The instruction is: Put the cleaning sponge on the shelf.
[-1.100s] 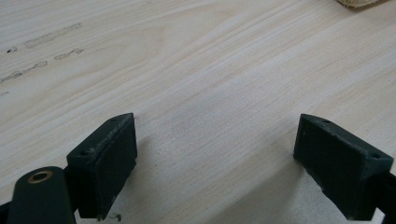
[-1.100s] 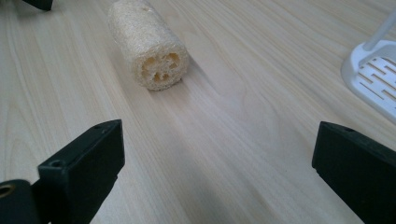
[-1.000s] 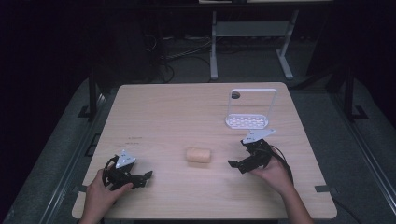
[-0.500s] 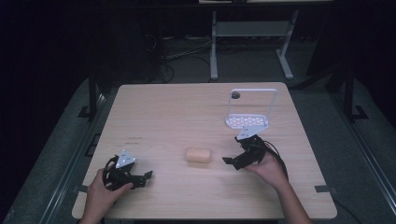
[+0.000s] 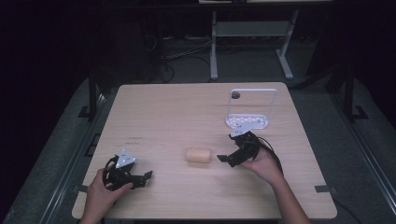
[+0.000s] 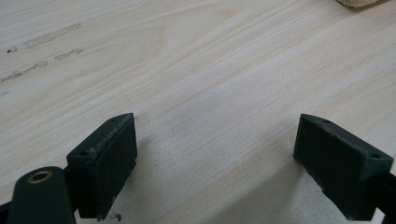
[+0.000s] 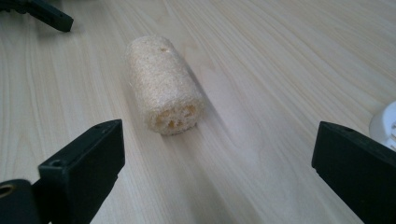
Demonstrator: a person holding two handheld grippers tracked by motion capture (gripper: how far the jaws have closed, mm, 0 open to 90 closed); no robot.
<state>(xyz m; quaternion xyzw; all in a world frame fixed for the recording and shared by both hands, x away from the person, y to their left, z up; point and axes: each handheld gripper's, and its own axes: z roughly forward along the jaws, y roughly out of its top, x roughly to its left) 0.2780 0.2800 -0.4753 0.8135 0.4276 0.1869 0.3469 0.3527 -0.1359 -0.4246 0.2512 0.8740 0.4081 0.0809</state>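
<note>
A: Fig., high view. What lies mid-counter [image 5: 154,112]?

B: A loofah [image 5: 198,155], pale tan, short cylinder, lying on its side approx. at centre, toward the person's edge. Nothing touches it.

A: Right gripper [image 5: 225,160]?

B: Held in the right hand [image 5: 262,165], just beside the loofah on its right, tips pointing at it but apart from it. In the right gripper view the jaws are spread wide w/ bare wood between them, and the loofah [image 7: 163,86] lies ahead of them, nearer the left jaw, its holed cut end facing the camera.

A: Left gripper [image 5: 145,178]?

B: Near the counter's front-left corner, in the left hand [image 5: 103,189], well apart from the loofah. Jaws spread here too; the left gripper view has only wood grain between them, w/ an edge of the loofah [image 6: 359,3] at top right.

A: Anything else on the counter?

B: A white stand [image 5: 248,109] w/ a flat base & an arched frame, back right, near the right gripper but not touching it. A few faint marks on the wood at left; too small to read.
</note>
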